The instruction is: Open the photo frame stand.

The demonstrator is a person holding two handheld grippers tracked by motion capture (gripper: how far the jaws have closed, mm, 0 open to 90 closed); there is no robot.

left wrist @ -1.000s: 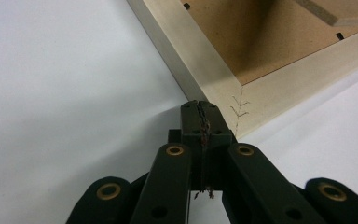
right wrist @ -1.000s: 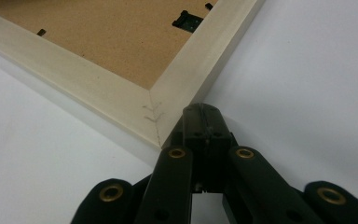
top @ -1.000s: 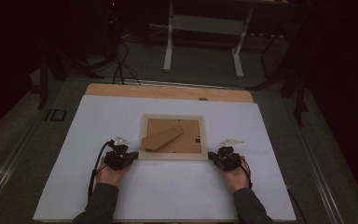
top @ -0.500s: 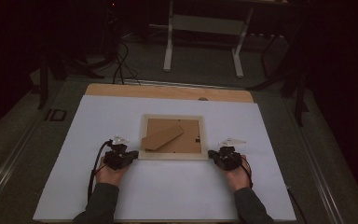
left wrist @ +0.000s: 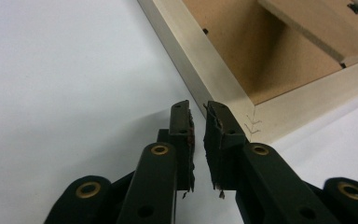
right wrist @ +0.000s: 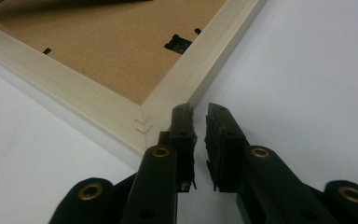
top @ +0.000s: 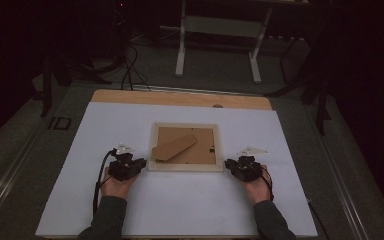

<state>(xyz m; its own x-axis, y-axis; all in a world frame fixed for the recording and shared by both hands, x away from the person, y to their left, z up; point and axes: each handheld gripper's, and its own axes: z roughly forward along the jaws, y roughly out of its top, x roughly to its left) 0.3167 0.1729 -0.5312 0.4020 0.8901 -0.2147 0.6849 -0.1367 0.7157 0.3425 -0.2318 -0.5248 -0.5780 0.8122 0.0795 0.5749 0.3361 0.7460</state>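
Picture frame (top: 184, 147) lies face-down mid-counter (top: 290, 210), bare white sheet all round. Left claw (left wrist: 196, 122) and right claw (right wrist: 199, 122) sit at its two near corners, jaws just easing apart, slightly parted, gripping nothing.

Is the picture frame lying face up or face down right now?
Face down: the picture frame lies flat on the white sheet with its brown backing board and folded stand leg facing up.
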